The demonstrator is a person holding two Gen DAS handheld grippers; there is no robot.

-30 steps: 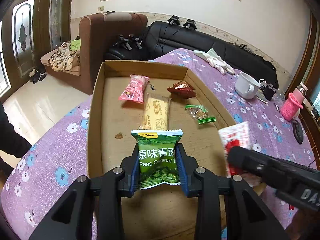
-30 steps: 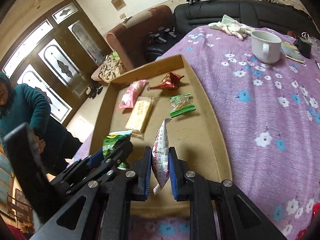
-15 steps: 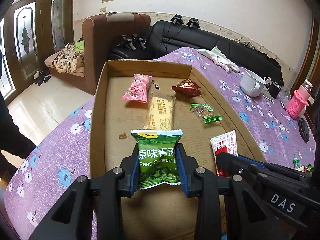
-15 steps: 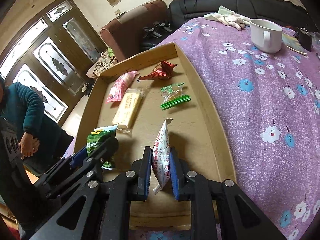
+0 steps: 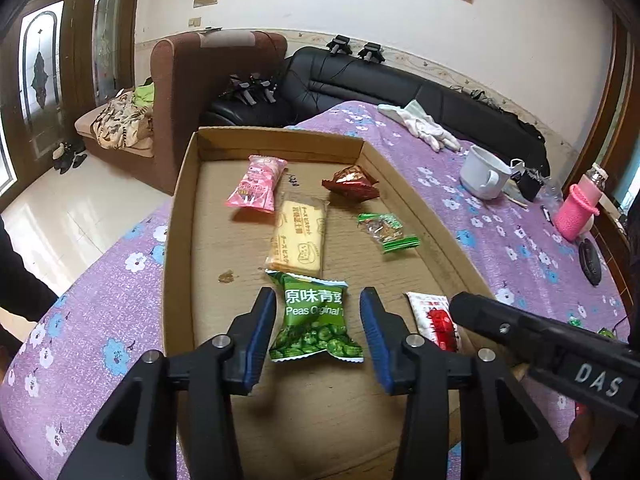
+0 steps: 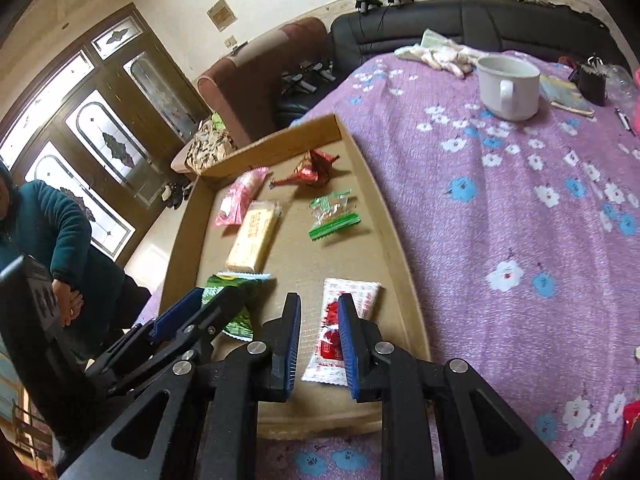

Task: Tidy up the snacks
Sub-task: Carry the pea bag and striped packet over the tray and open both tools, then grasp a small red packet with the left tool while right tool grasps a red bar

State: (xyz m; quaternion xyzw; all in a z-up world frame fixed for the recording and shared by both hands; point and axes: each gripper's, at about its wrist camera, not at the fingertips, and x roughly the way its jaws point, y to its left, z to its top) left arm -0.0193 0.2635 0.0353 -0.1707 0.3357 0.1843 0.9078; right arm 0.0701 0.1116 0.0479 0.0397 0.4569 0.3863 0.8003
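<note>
A shallow cardboard tray (image 5: 176, 240) lies on the purple flowered tablecloth. My left gripper (image 5: 318, 330) is open around a green pea packet (image 5: 314, 320) that lies on the tray floor. My right gripper (image 6: 320, 340) is open over a white and red packet (image 6: 344, 320), also lying flat in the tray. Further in the tray lie a yellow biscuit pack (image 5: 298, 236), a pink packet (image 5: 256, 184), a red foil snack (image 5: 352, 184) and a green-edged clear packet (image 5: 386, 230).
A white mug (image 5: 482, 176) and a pink bottle (image 5: 578, 212) stand on the table (image 6: 520, 220) to the right. White gloves (image 5: 420, 126) lie at the far edge. A person in teal (image 6: 44, 232) stands left. Sofas stand behind.
Both grippers have opened. The green pea packet and the white and red packet were let go and now lie flat on the tray floor.
</note>
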